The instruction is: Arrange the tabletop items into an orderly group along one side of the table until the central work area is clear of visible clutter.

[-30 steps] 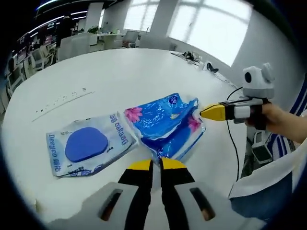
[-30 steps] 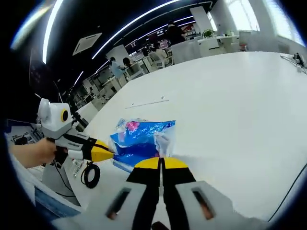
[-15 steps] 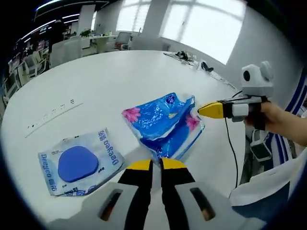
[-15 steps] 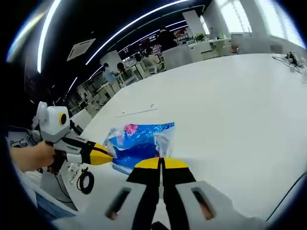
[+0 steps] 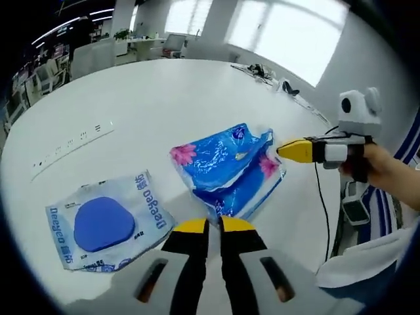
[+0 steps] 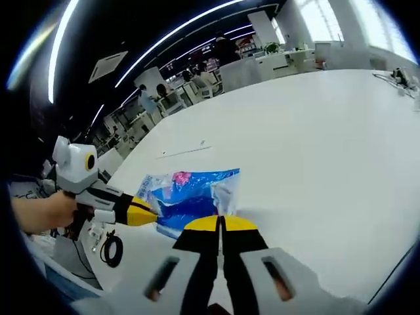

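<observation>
At the near edge of the white surface (image 5: 164, 105), the left gripper (image 5: 209, 226) has its fingers pressed together on the near corner of the blue pack (image 5: 226, 167). The right gripper (image 6: 220, 224) pinches the same pack (image 6: 190, 197) at its opposite end, fingers closed on it. Just left of the pack in the left gripper view lies a pale pouch (image 5: 105, 220) with a blue oval, flat. Farther off, desks and windows.
</observation>
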Demonstrator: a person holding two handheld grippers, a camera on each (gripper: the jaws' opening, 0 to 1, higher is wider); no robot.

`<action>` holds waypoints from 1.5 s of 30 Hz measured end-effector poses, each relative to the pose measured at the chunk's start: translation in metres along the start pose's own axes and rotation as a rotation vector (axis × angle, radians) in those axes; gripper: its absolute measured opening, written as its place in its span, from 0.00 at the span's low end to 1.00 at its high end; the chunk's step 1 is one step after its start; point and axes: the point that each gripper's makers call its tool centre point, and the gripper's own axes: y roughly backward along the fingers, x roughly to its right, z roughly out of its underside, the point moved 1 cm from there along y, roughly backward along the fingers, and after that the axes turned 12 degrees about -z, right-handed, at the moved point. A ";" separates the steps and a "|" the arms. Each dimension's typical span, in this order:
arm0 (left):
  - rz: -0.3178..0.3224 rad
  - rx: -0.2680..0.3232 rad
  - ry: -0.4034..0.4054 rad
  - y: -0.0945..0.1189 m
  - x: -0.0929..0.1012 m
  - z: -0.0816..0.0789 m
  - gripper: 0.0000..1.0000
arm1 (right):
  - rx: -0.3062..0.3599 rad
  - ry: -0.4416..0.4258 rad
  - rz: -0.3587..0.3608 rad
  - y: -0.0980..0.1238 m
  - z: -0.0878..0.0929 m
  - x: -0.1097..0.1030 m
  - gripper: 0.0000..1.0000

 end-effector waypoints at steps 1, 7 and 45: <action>-0.005 -0.004 0.007 -0.003 -0.001 -0.001 0.03 | -0.003 0.002 0.002 -0.001 -0.001 0.002 0.00; -0.003 -0.029 0.061 -0.018 -0.006 -0.003 0.03 | -0.025 -0.006 0.019 -0.013 -0.002 0.019 0.00; -0.069 -0.127 0.236 -0.059 -0.025 0.005 0.02 | -0.141 -0.092 0.051 -0.059 0.024 0.063 0.00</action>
